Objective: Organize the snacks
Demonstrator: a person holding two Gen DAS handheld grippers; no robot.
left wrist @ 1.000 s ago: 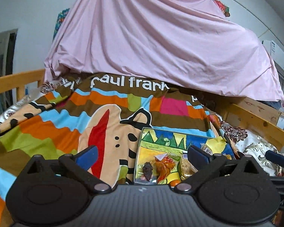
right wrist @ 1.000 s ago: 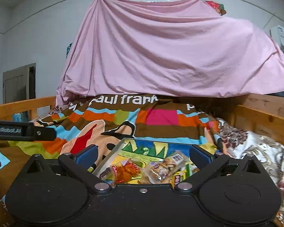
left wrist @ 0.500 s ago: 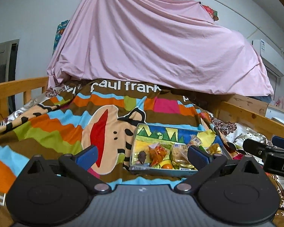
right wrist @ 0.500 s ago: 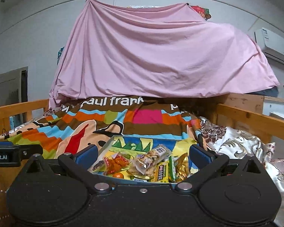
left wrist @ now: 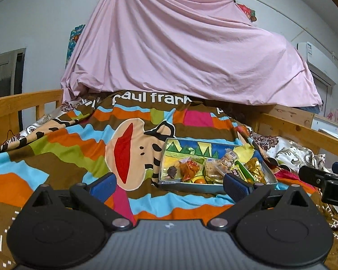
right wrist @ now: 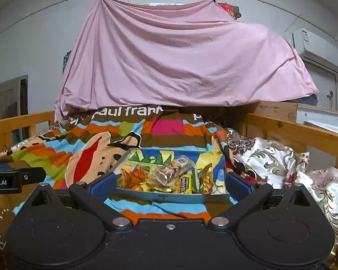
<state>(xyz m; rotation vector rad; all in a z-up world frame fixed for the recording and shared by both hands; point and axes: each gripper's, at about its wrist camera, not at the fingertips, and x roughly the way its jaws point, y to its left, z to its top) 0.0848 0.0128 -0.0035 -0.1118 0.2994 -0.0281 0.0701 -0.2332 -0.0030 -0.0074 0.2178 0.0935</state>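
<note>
A shallow printed box (left wrist: 192, 185) (right wrist: 169, 198) lies on the striped blanket and holds several wrapped snacks: an orange packet (left wrist: 190, 167) (right wrist: 135, 176), a clear biscuit packet (left wrist: 214, 171) (right wrist: 171, 171), a gold packet (left wrist: 255, 172) (right wrist: 206, 177) and a green bar (left wrist: 243, 171). My left gripper (left wrist: 170, 184) is open and empty, short of the box and to its left. My right gripper (right wrist: 170, 183) is open and empty, its blue fingertips (right wrist: 102, 185) flanking the box's near edge from a little behind.
The colourful blanket (left wrist: 78, 153) covers a bed with wooden rails (left wrist: 22, 103) (right wrist: 304, 132) on both sides. A pink sheet (right wrist: 180, 56) hangs over the far end. A floral quilt (right wrist: 281, 157) lies bunched at the right. The right gripper's body (left wrist: 326, 180) shows in the left wrist view.
Both grippers have pulled back and up from the box. The box now sits farther off and smaller in both views. Both grippers stay open.
</note>
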